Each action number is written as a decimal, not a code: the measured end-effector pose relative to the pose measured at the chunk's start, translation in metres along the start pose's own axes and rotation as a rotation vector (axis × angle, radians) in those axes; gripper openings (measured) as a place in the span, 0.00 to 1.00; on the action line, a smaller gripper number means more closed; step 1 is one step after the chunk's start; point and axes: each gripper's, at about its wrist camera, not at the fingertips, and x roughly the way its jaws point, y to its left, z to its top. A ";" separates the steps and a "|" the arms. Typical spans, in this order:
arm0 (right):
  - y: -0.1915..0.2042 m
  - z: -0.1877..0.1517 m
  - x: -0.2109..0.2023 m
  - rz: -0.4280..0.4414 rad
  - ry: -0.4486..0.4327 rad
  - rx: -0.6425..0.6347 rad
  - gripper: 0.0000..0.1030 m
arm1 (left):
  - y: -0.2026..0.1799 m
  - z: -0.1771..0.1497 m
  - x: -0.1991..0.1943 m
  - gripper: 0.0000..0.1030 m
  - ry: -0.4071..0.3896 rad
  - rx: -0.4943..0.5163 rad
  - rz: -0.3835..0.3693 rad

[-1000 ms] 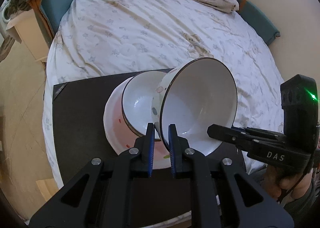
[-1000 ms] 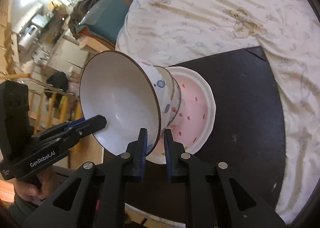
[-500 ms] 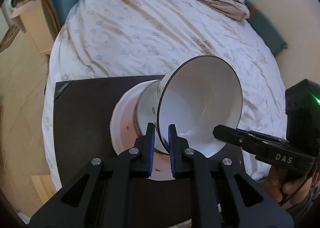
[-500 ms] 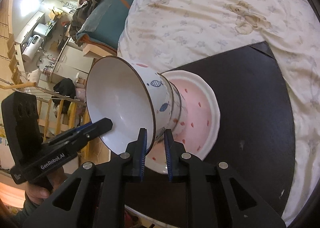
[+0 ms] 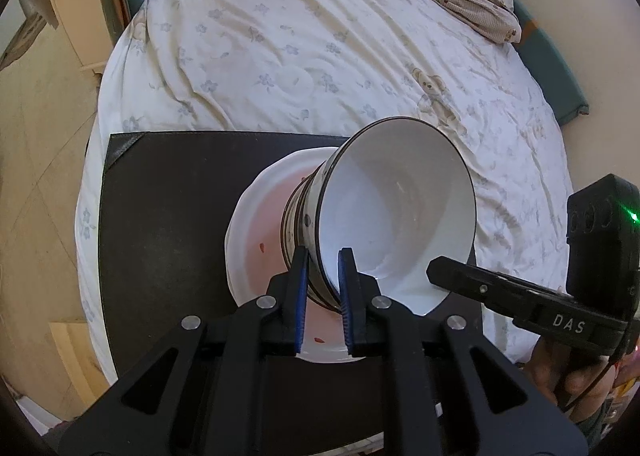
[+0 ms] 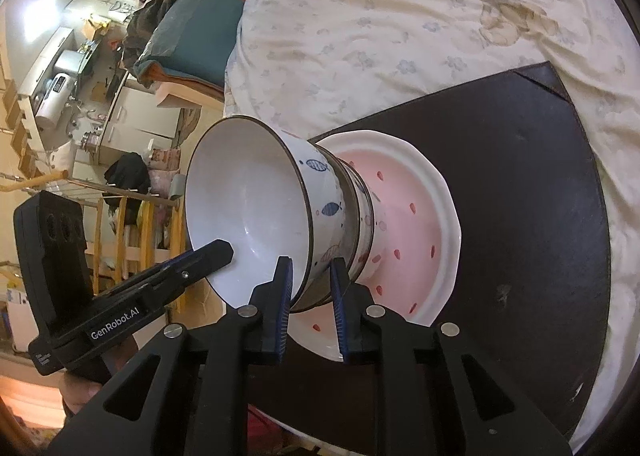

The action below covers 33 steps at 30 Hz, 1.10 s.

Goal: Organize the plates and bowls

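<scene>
Bed (image 5: pixel 320 56) under black mat (image 5: pixel 168 216); pink plate (image 6: pixel 412 224) on mat, holding small bowl (image 6: pixel 362 216) with large bowl (image 6: pixel 248 208) nested inside. Left gripper (image 5: pixel 323 272) and right gripper (image 6: pixel 310 280) each slightly parted, straddling large bowl's rim. Readable: "DAS" on right gripper, "GenRobot.AI" on left.
</scene>
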 end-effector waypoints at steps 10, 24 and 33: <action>-0.003 0.001 -0.001 0.013 0.018 0.022 0.24 | 0.005 0.002 -0.005 0.14 -0.022 -0.016 0.010; -0.015 0.010 -0.025 0.015 -0.131 0.048 0.24 | 0.018 0.016 -0.012 0.14 -0.102 -0.075 0.005; -0.013 0.023 -0.030 0.029 -0.200 0.013 0.24 | 0.019 0.017 -0.011 0.14 -0.114 -0.067 0.001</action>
